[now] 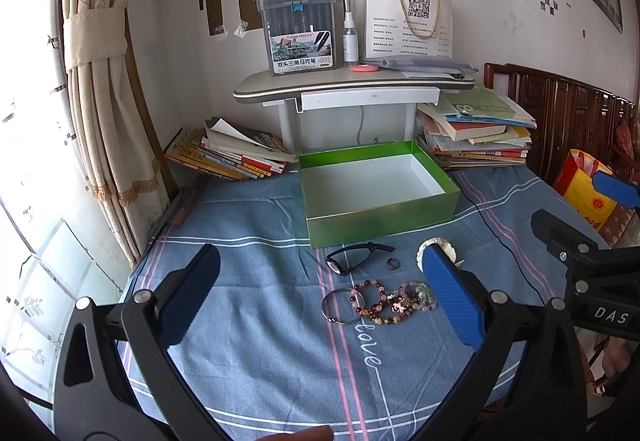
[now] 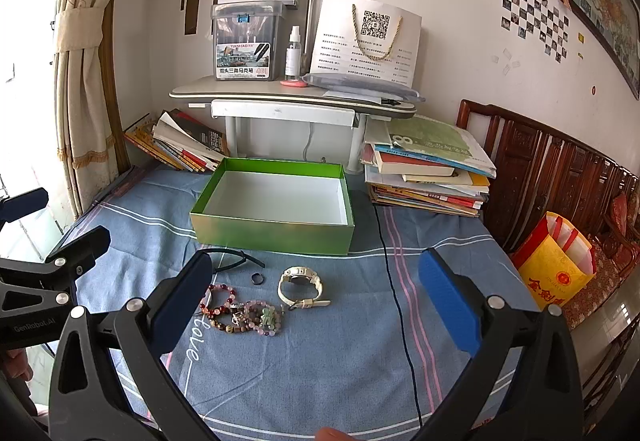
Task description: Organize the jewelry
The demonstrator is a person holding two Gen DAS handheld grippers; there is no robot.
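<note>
An empty green box (image 1: 380, 217) (image 2: 276, 233) with a white inside stands open on the blue cloth. In front of it lie a black watch (image 1: 352, 257) (image 2: 236, 259), a dark ring (image 1: 393, 263) (image 2: 257, 278), a white watch (image 2: 300, 287) (image 1: 421, 249), a thin bangle (image 1: 329, 307) and several bead bracelets (image 1: 394, 301) (image 2: 244, 311). My left gripper (image 1: 320, 289) is open and empty, above the jewelry's near side. My right gripper (image 2: 316, 289) is open and empty, with the jewelry toward its left finger.
Book stacks (image 1: 476, 133) (image 2: 432, 169) flank a small raised desk (image 1: 352, 85) behind the box. A black cable (image 2: 396, 301) runs down the cloth at right. A yellow bag (image 2: 556, 265) and a wooden bench stand to the right. Curtains hang at left.
</note>
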